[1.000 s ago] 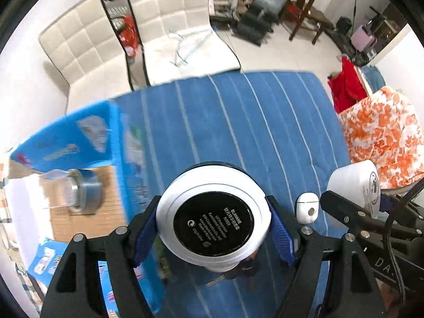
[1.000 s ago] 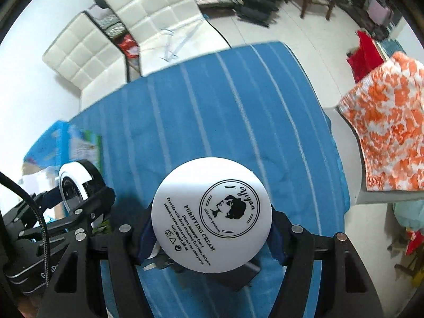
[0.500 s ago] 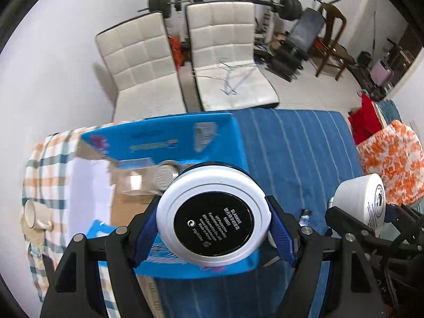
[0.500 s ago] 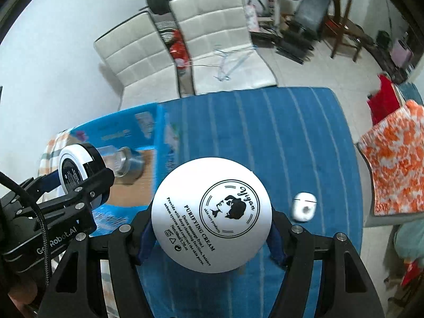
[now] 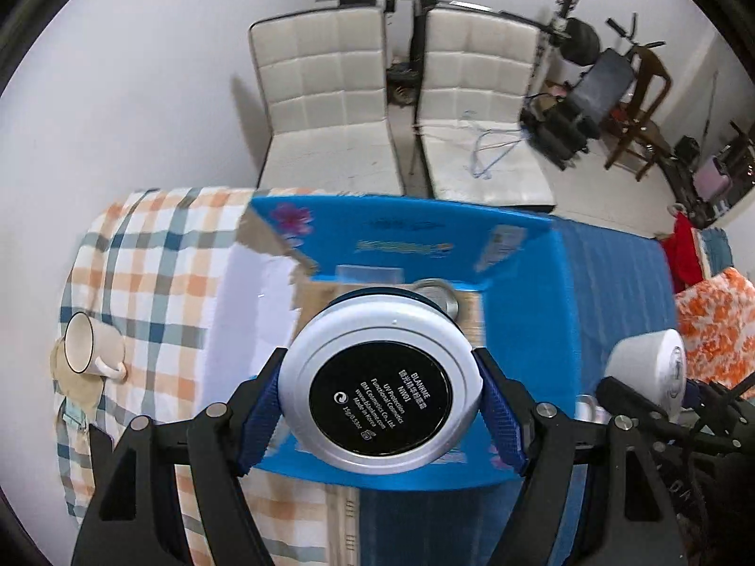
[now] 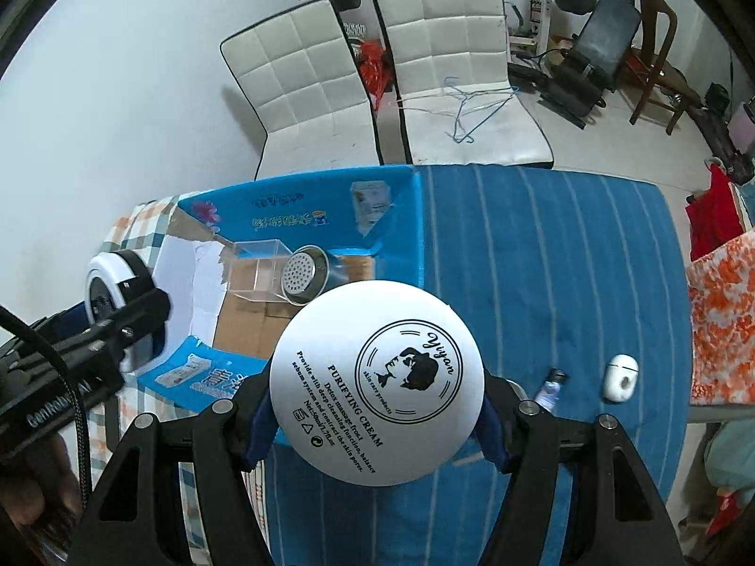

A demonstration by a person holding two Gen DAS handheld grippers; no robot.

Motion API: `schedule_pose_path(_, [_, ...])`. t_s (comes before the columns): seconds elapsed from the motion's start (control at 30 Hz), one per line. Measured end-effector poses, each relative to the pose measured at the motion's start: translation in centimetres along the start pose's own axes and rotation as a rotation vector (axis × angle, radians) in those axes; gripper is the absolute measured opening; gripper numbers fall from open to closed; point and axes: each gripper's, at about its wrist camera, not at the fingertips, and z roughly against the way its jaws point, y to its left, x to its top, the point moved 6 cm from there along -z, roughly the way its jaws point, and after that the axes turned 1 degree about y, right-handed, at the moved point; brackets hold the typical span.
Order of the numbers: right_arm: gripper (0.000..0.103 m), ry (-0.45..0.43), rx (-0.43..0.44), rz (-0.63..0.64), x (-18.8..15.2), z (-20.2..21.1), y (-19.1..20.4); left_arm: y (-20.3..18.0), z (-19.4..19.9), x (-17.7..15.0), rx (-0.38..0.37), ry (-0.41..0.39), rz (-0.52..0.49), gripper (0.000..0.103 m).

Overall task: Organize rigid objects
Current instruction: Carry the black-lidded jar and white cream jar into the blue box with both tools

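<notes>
Left gripper [image 5: 380, 405] was clamped on a round white jar with a black label disc [image 5: 380, 394], held above the open blue cardboard box [image 5: 519, 292]. Right gripper [image 6: 376, 408] gripped a round white cream jar printed with black text [image 6: 376, 391], over the box's near edge on the blue striped cloth [image 6: 542, 259]. Inside the box lay a clear plastic cube [image 6: 257, 266] and a metal perforated-lid tin [image 6: 304, 276].

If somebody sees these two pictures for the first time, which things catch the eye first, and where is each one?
Each view is filled by a round jar clamped in a gripper: the left gripper holds a white jar with a black label, the right gripper a white cream jar. Behind them an open blue box stands on the table, with a clear case and a metal can inside. A small white case lies on the striped blue cloth, right.
</notes>
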Motion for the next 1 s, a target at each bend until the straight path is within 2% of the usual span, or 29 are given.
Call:
schedule_pose_path(0.23, [0.070,0.094,-0.016,-0.015,0.5,-7.4,2.1,5.2,-6.7,0.9,0.042,0.110,0.022,0.074])
schedule_pose_path(0.57, [0.070,0.206,-0.075,0.016,-0.1,-16.1,4.6,7.6,-14.8,1.8,0.082,0.240,-0.008,0.074])
schedule_pose_path(0.77, [0.070,0.251,-0.101,0.022,-0.3,-18.9,4.6,6.3,-16.6,2.6,0.089,0.266,-0.070,0.074])
schedule_pose_path(1.0, [0.071,0.289,-0.113,0.027,-0.4,-20.9,4.9,5.6,-16.8,3.3,0.071,0.270,-0.070,0.074])
